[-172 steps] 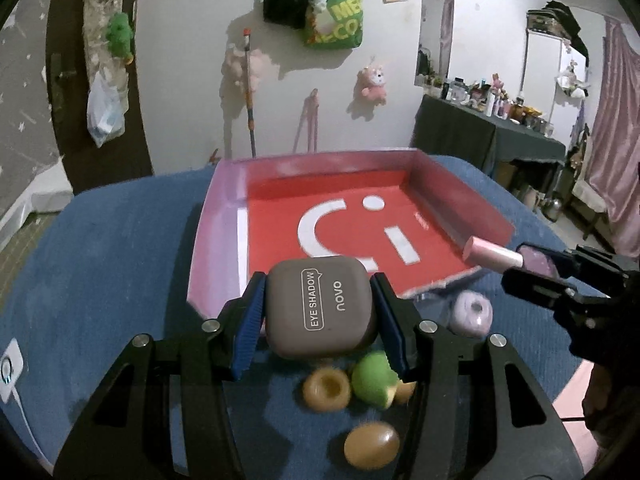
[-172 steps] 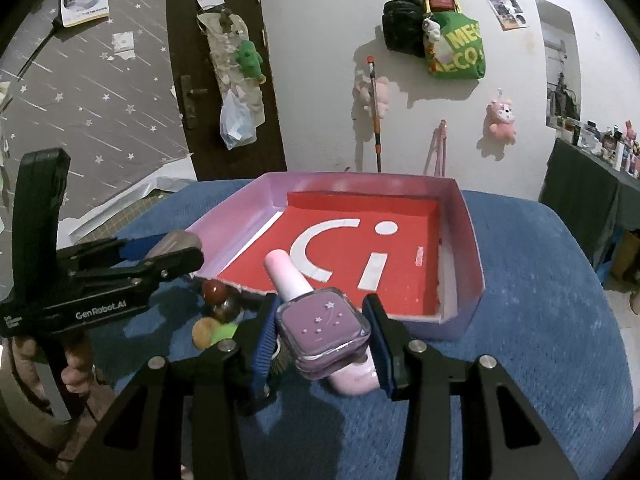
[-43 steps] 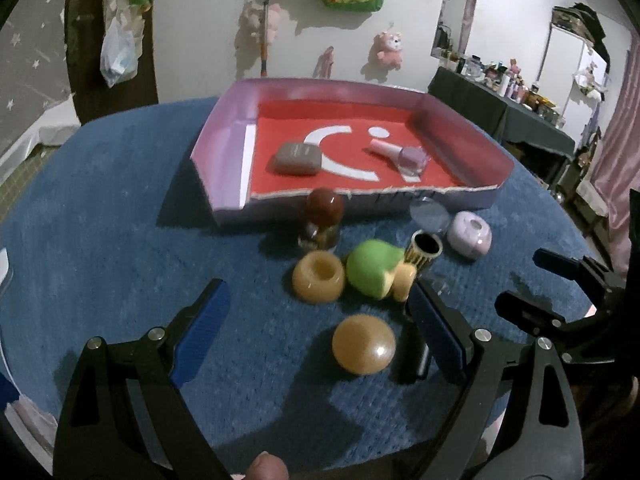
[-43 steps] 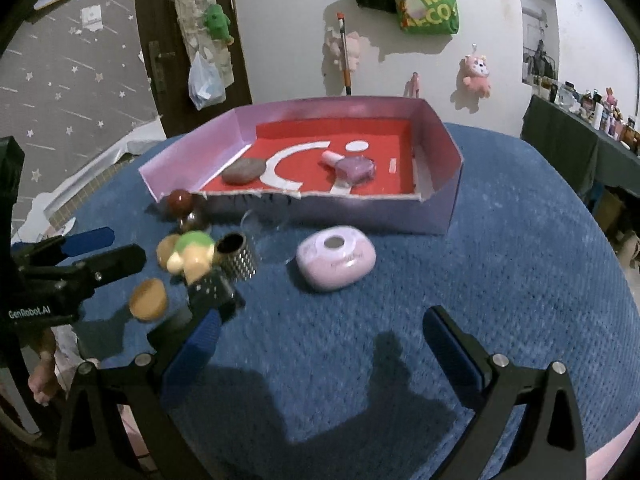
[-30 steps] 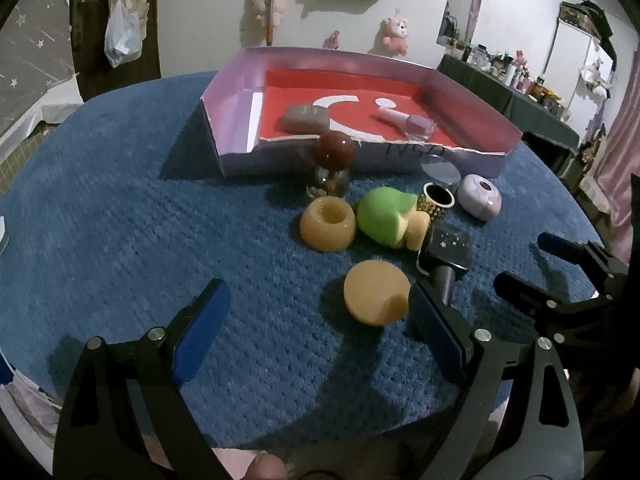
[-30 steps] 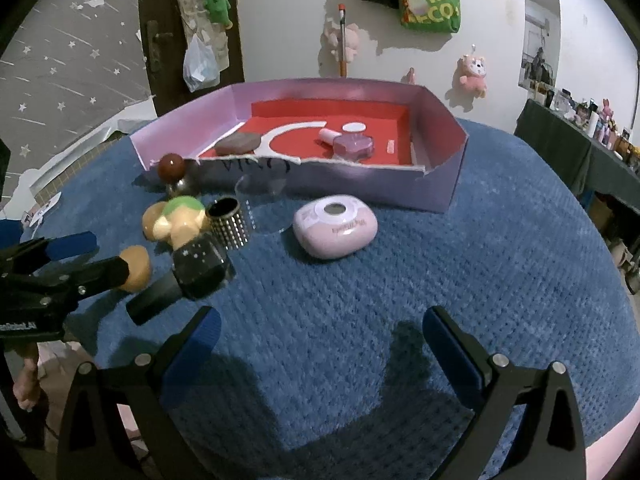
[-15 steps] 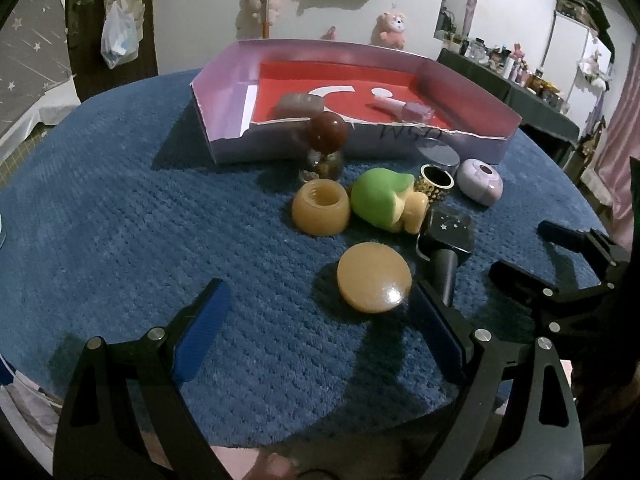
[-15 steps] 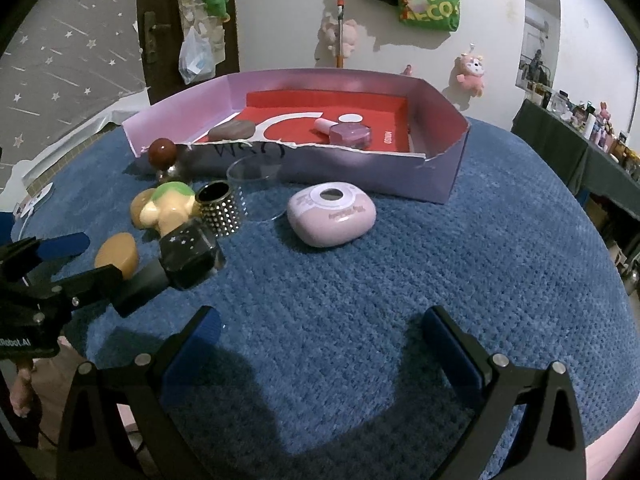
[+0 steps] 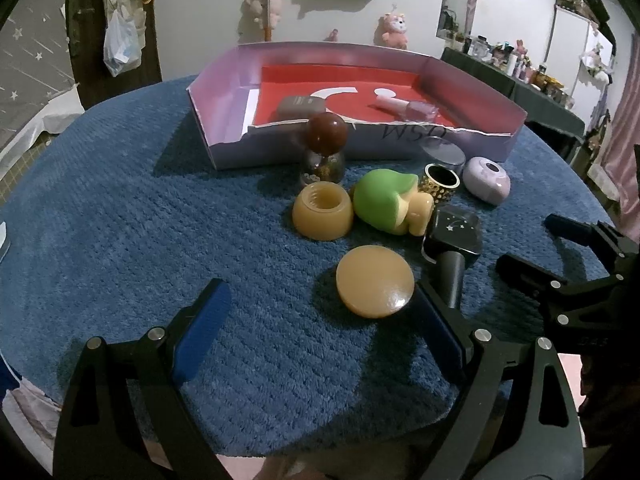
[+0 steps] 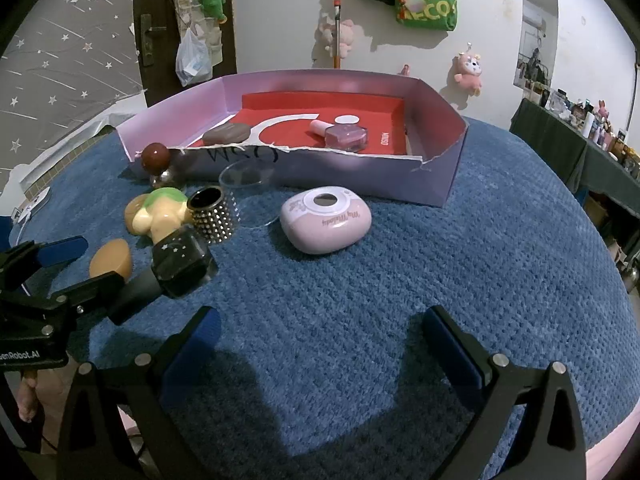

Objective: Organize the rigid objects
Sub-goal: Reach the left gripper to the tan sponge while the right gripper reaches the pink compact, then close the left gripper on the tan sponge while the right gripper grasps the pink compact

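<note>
— Looking at the tan domed lid (image 9: 375, 286) just ahead of your left gripper (image 9: 320, 344), where do you take it?

— Across its rim; it looks hard, light and slick. Both your claws gape wide and empty, right gripper (image 10: 320, 340) included.

— And the box (image 9: 224, 120)?

— It holds the eye-shadow case (image 9: 300, 106) and pink polish bottle (image 9: 408, 109).

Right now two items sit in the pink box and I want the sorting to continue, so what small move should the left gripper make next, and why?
Probably ease the open left gripper forward and down around the round tan domed lid. It lies just ahead of the fingers, apart from the other loose pieces on the blue cloth, while the pink cardboard box has room left.
</note>
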### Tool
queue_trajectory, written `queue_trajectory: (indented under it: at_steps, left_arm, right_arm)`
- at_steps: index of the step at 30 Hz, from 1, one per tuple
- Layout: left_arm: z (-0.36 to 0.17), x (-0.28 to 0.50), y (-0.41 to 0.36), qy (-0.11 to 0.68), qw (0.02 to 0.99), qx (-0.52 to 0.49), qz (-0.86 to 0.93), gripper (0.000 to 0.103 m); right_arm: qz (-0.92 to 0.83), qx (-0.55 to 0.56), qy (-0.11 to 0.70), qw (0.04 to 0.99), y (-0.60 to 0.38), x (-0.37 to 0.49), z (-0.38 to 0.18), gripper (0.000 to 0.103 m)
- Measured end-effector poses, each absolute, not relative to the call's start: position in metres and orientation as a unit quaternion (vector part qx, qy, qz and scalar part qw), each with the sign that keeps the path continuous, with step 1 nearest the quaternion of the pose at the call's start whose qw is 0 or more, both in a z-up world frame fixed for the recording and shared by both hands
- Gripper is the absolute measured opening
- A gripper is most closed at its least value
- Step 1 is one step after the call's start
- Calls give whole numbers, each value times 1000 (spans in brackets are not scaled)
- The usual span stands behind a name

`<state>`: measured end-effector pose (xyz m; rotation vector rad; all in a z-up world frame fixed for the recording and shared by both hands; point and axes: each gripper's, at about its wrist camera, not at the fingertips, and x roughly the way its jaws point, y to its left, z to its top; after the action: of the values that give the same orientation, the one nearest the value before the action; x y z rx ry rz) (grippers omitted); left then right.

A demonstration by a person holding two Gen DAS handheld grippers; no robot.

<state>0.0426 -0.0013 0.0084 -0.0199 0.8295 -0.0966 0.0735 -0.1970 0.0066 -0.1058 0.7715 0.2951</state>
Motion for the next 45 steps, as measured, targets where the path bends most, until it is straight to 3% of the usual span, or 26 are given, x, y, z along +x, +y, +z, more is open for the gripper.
queue_trajectory:
  at_steps: [20, 23, 31, 37, 38, 45]
  left_arm:
    - [9, 44, 1, 395, 917, -15, -59, 91]
    - [10, 47, 0, 394, 917, -14, -62, 86]
    - [10, 49, -11, 385, 920, 4, -71, 65]
    - [10, 47, -19, 379, 921, 12, -88, 40]
    - [10, 47, -20, 379, 921, 13, -90, 36]
    - [10, 44, -16, 374, 923, 2, -93, 36]
  right_arm:
    - [139, -42, 397, 906, -199, 115, 10, 103]
    - [138, -46, 404, 903, -197, 121, 11, 101]
    - [135, -53, 400, 905, -193, 128, 13, 79]
    - [146, -54, 396, 905, -189, 130, 16, 57]
    - [150, -55, 394, 905, -188, 129, 16, 57]
    - [155, -43, 391, 906, -191, 126, 16, 57]
